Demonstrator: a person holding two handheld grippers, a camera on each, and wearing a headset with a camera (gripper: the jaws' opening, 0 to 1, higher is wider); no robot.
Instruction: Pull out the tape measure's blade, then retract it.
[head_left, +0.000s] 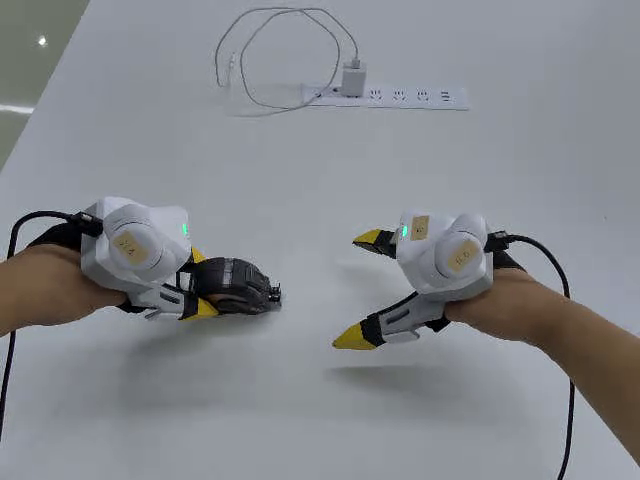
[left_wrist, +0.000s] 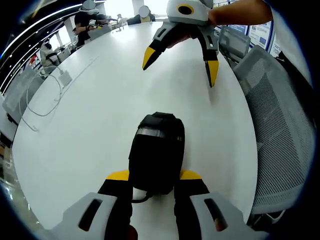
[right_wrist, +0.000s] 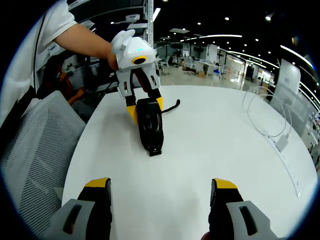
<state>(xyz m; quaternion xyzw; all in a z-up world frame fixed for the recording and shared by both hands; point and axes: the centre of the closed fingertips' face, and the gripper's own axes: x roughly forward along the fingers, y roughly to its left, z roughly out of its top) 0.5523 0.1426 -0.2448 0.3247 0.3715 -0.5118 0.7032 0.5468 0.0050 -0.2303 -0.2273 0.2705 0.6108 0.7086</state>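
1. My left tongs (head_left: 203, 283) are clamped on the tape measure (head_left: 235, 285), with one yellow-tipped jaw pressed against each side of its black case.
2. The case rests on the white counter (head_left: 330, 180). In the left gripper view it juts forward past my jaw tips.
3. Its front end points toward my right tongs (head_left: 360, 288).
4. The blade tab (right_wrist: 155, 151) sits right at the mouth of the case. That is the end farthest from my left tongs and nearest my right ones.
5. A thin black strap (right_wrist: 172, 106) trails from the rear of the case and lies on the counter just beside my left tongs.
6. My right tongs are spread wide and grip nothing.
7. Their yellow tips face the tape measure, with a stretch of bare counter between them and it.
8. Well beyond both tongs lies a white power strip (head_left: 400, 96). A white charger (head_left: 354, 78) is plugged into it.
9. A white cable (head_left: 280, 50) loops over the counter from the charger, on the far side of the strip from my tongs.
10. In the left gripper view a grey mesh chair (left_wrist: 280, 125) stands off the counter's edge, near my right tongs.
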